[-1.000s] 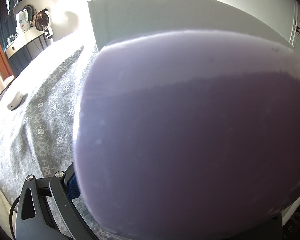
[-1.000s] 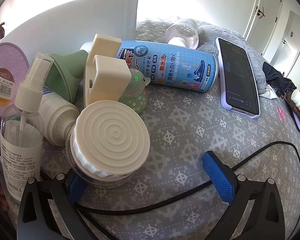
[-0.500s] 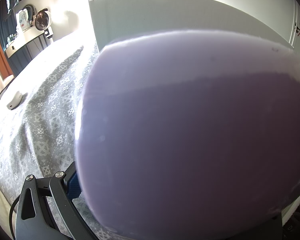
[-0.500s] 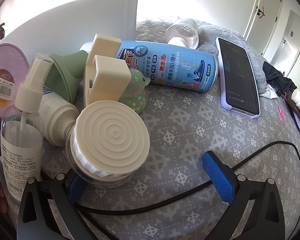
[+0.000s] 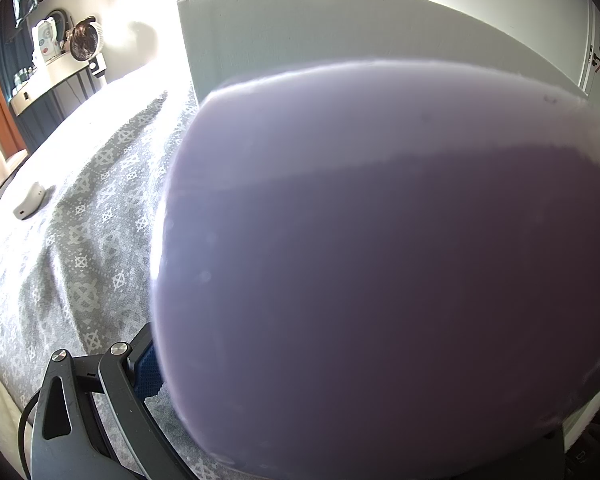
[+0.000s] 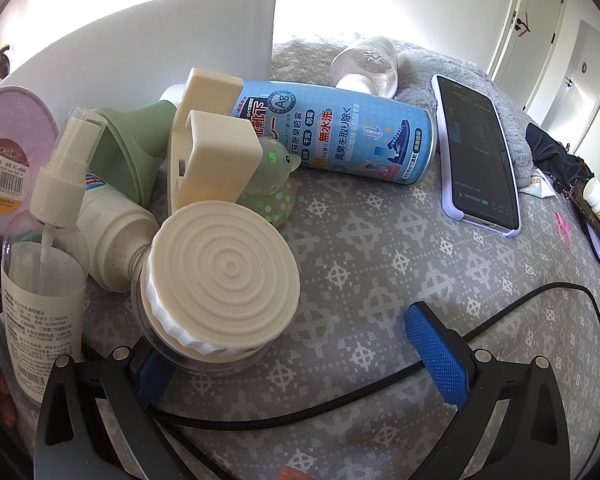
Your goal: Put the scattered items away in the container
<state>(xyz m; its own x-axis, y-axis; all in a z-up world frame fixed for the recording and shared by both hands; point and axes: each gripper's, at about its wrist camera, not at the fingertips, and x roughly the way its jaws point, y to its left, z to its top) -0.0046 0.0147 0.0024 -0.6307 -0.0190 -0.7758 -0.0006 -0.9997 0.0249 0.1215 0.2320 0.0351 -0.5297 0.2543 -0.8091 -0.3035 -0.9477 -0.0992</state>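
Lilac container (image 5: 380, 260): fills most of the view, close to the lens, blurred. Left hand-held gripper (image 5: 340, 420): one blue-padded finger (image 5: 146, 368) pressed to the container's left side; the other is hidden. Grey patterned bedspread (image 5: 88, 240) beneath. White board (image 5: 340, 32) upright behind. Small white device (image 5: 29, 205) lying far left.

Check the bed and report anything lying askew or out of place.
Most items are toppled in a heap: the blue spray can lies on its side, a clear bottle behind it too. A black cable runs across the blanket, passing between the open right claw's fingers. No spills or damage visible.
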